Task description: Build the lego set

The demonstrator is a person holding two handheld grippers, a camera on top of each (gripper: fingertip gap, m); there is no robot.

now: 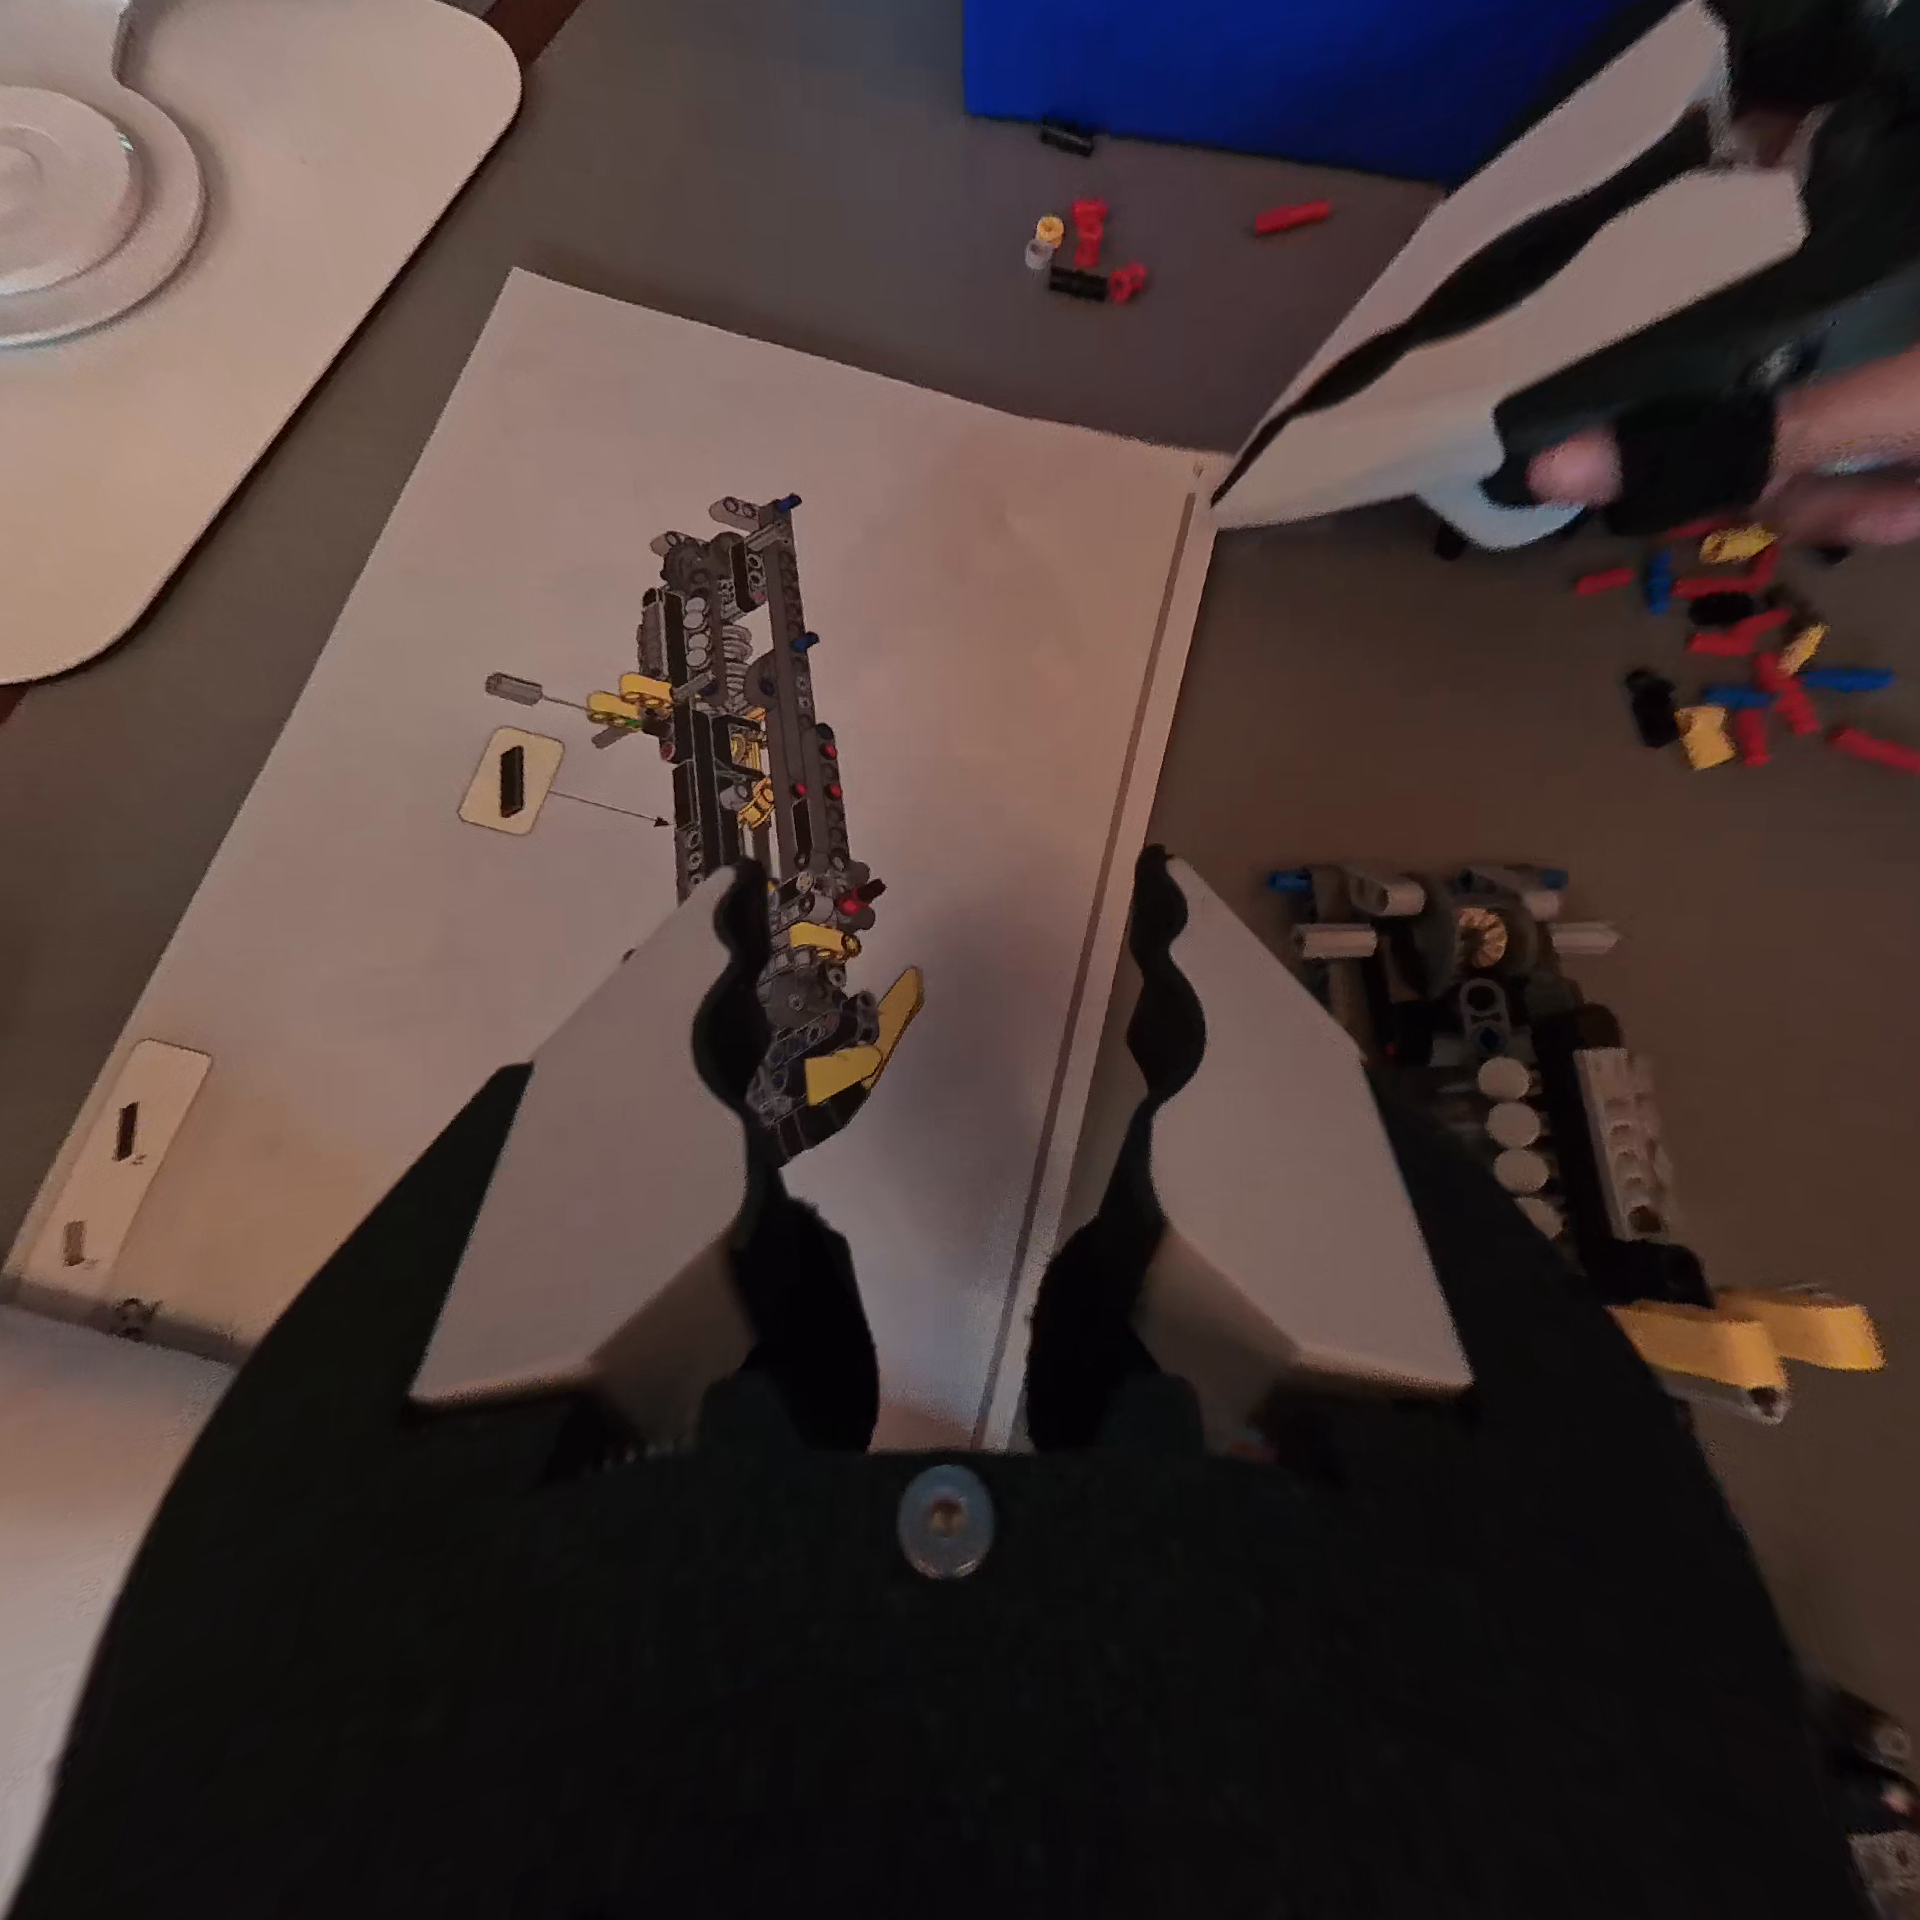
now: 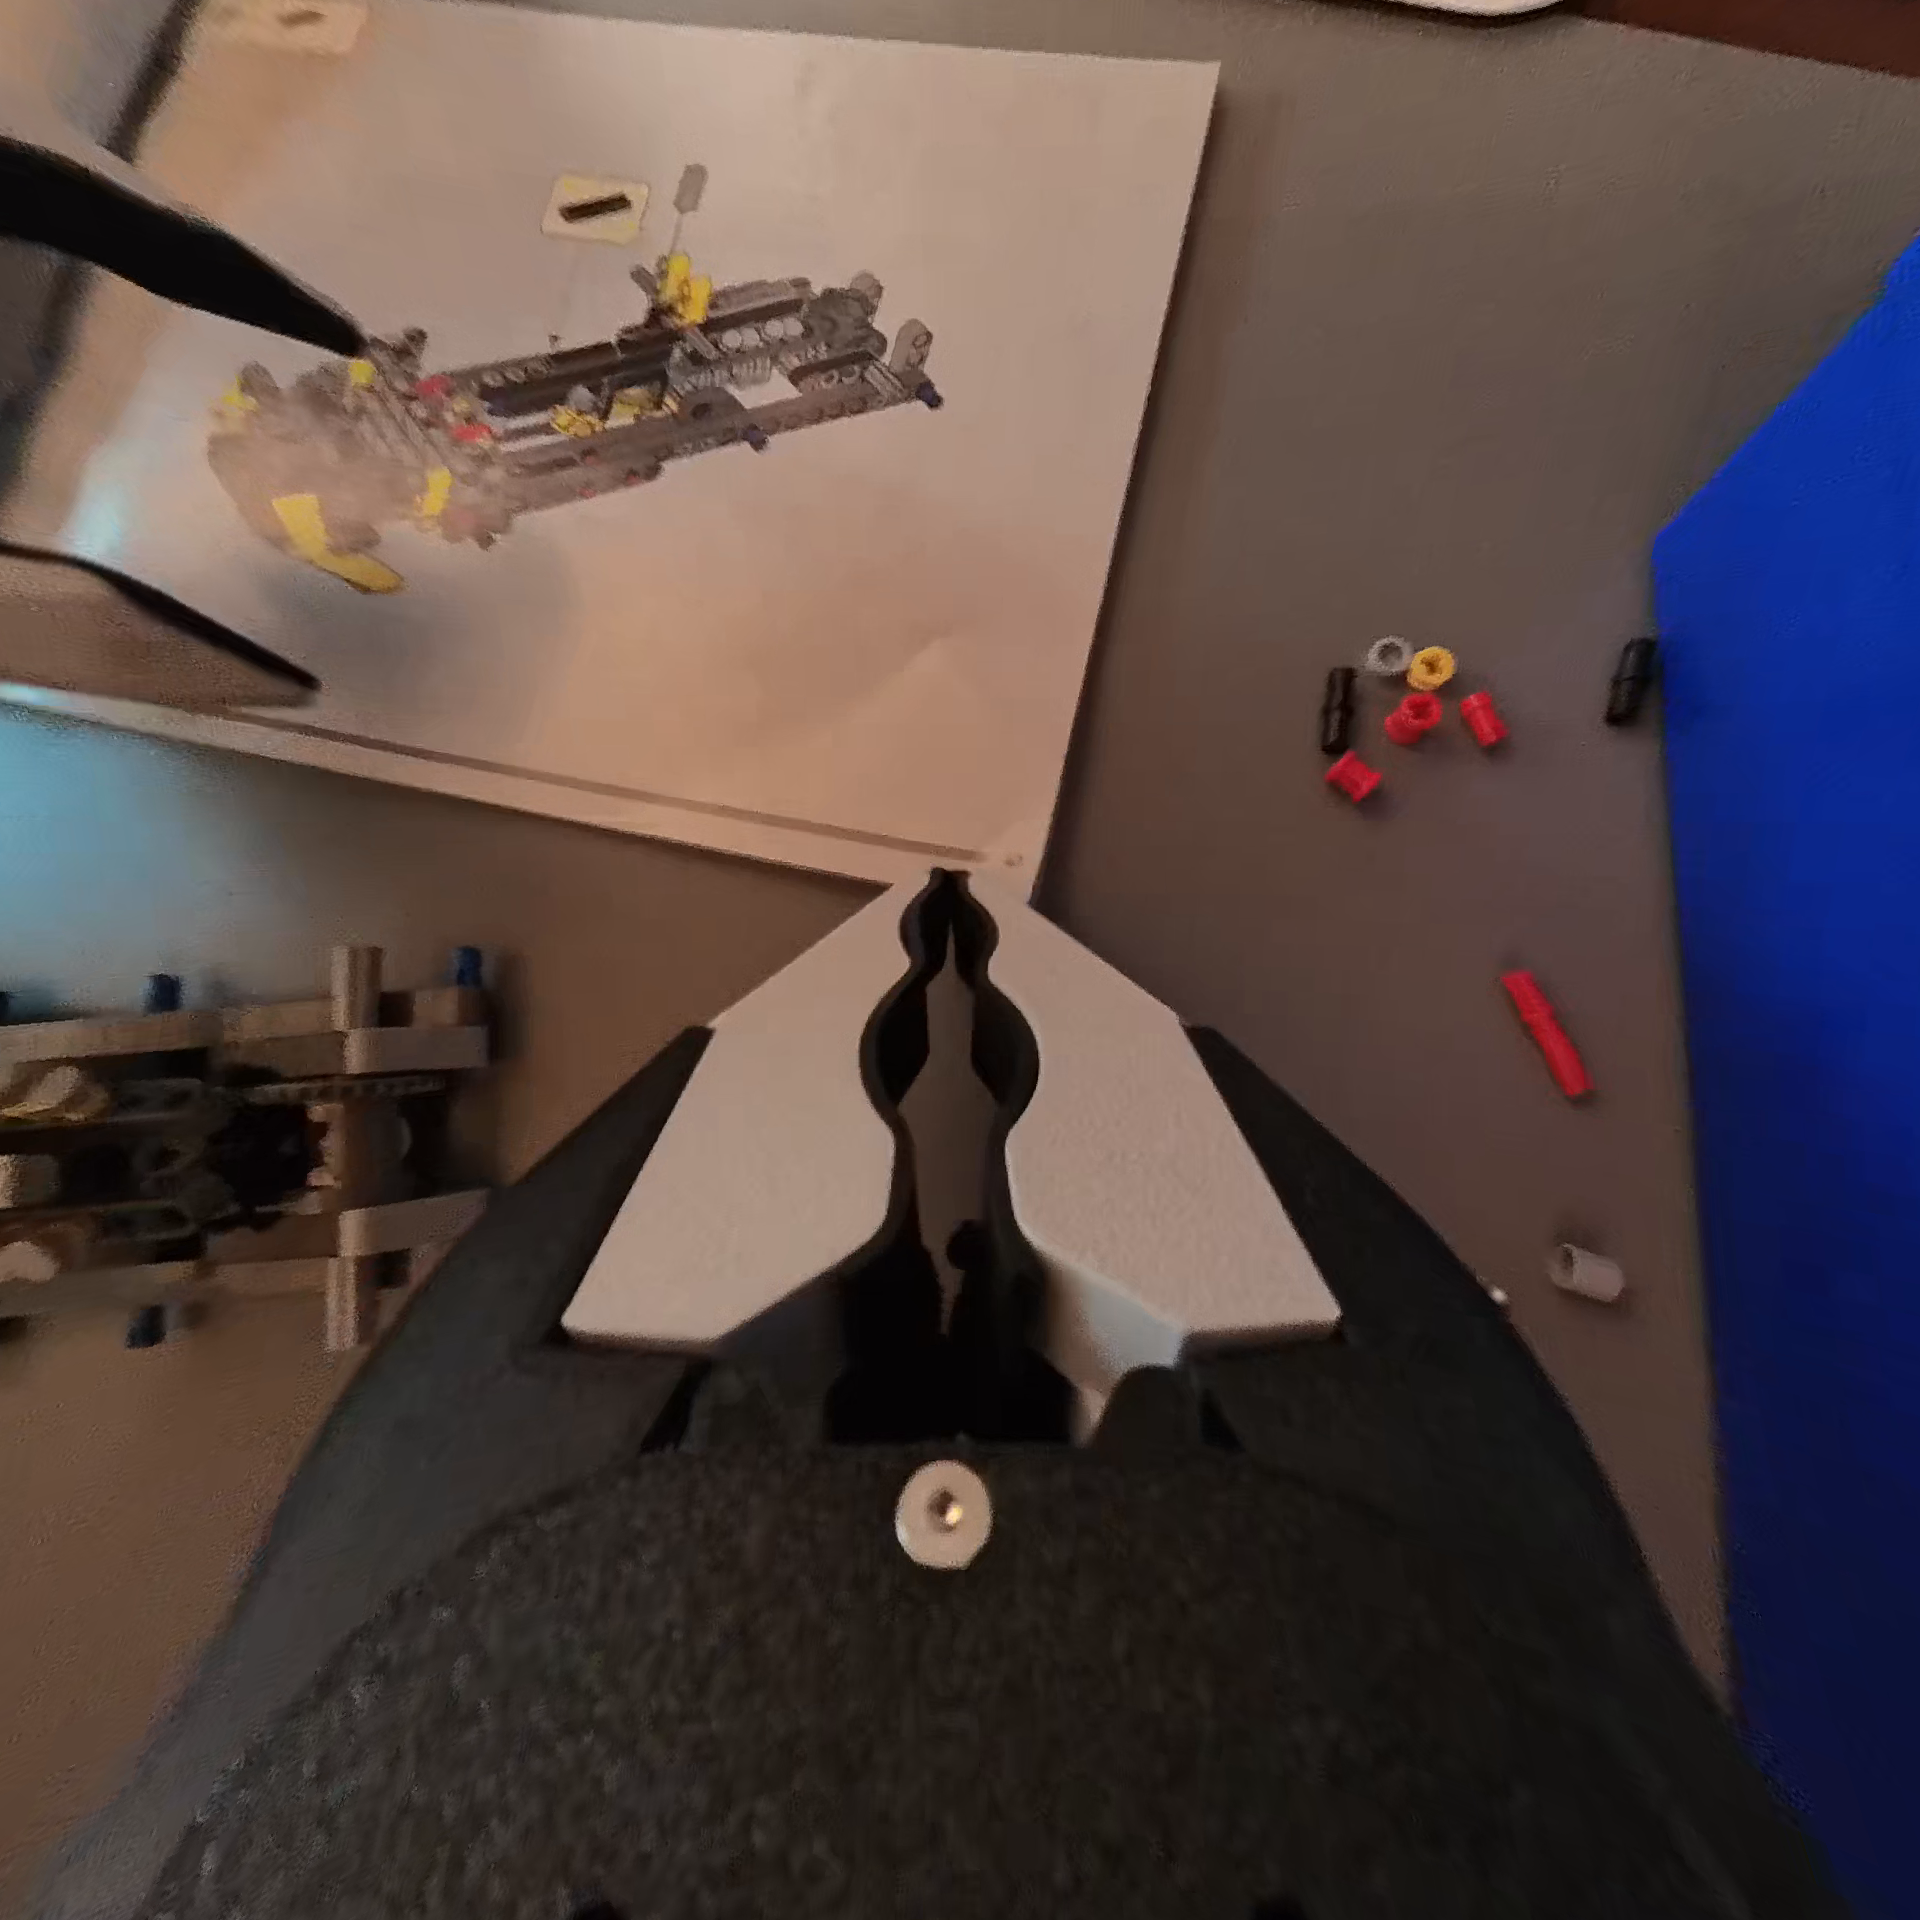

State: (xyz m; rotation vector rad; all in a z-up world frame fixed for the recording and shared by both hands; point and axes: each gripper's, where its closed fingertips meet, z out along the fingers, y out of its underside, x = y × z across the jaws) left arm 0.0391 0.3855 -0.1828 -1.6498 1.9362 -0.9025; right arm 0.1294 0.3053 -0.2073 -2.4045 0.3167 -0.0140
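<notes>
My left gripper is open and empty, hovering over the open instruction booklet, above its printed picture of the model. The partly built grey, black and yellow lego model lies on the grey table just right of the booklet. My right gripper is shut, its tips at the booklet's near corner; I see nothing between them. It also shows in the left wrist view at the top right, held by a hand. The left gripper shows open at the right wrist view's left edge, and the model lies below it.
A small cluster of red, yellow, grey and black pieces lies beside a blue box, with a red pin and a grey sleeve nearby. A bigger pile of loose pieces lies right of the booklet. A white placemat with a glass dish is far left. Left tips to right tips: about 12 centimetres. Measured from the fingertips, the red pin is 11 centimetres or so from the right gripper and 20 centimetres from the left. My left wrist view looks at it from another angle.
</notes>
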